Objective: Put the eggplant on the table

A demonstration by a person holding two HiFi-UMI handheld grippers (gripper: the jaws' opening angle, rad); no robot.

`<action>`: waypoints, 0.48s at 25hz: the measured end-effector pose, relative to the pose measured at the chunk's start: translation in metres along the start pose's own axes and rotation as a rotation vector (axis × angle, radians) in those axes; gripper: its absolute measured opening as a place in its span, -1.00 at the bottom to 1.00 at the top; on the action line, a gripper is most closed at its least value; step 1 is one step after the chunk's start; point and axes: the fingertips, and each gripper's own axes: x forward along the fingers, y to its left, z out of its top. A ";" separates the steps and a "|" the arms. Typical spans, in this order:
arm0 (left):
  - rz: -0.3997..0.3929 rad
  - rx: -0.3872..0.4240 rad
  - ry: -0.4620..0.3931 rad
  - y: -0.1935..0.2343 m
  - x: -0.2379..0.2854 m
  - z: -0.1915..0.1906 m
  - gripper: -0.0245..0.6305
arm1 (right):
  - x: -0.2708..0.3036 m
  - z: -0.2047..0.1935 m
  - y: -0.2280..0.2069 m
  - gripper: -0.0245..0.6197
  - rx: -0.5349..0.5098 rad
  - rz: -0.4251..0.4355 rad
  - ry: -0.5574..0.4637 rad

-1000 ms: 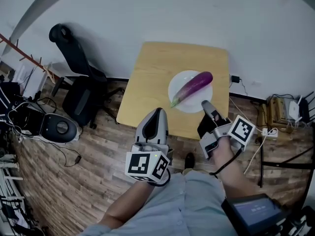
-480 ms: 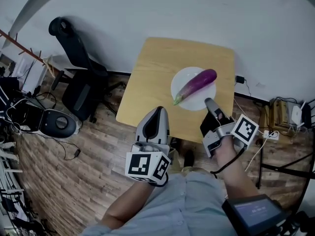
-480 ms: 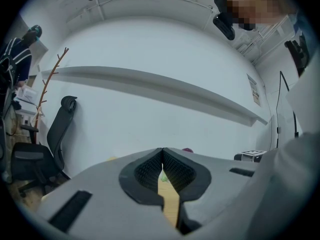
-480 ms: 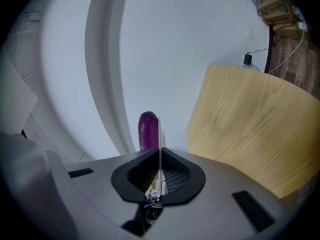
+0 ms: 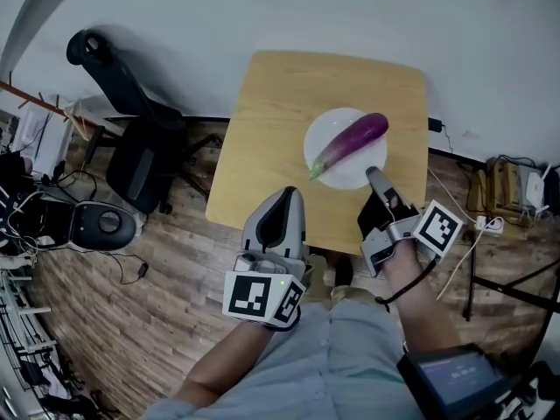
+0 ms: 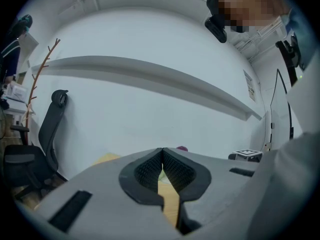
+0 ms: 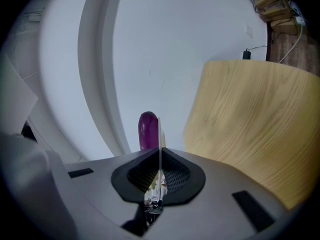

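Observation:
A purple eggplant (image 5: 352,142) with a green stem lies slantwise on a white plate (image 5: 328,134) at the right of the small wooden table (image 5: 280,112). My right gripper (image 5: 374,176) is shut and holds nothing; its tip shows against the plate's near rim, just short of the eggplant. In the right gripper view the eggplant (image 7: 148,130) stands straight beyond the closed jaws (image 7: 160,155). My left gripper (image 5: 284,197) hangs over the table's near edge, left of the plate, shut and holding nothing. The left gripper view shows its closed tips (image 6: 162,152) and a sliver of eggplant (image 6: 182,148) behind them.
A black office chair (image 5: 131,138) stands left of the table on the wooden floor. A round black device (image 5: 98,227) and cables lie further left. A wooden crate (image 5: 500,186) and a power strip (image 5: 486,226) sit on the floor at the right. A white wall backs the table.
Both grippers have moved forward toward the table. The right gripper's tip has come up to the plate's near rim. Both stay shut, and the eggplant has not moved.

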 end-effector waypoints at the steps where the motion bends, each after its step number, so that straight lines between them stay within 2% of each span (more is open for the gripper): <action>1: -0.004 0.001 0.006 0.005 0.005 -0.001 -0.90 | 0.006 0.000 -0.003 -0.88 0.001 -0.004 0.000; 12: -0.051 -0.006 0.078 0.026 0.042 -0.027 -0.90 | 0.037 0.006 -0.033 -0.88 0.008 -0.018 -0.015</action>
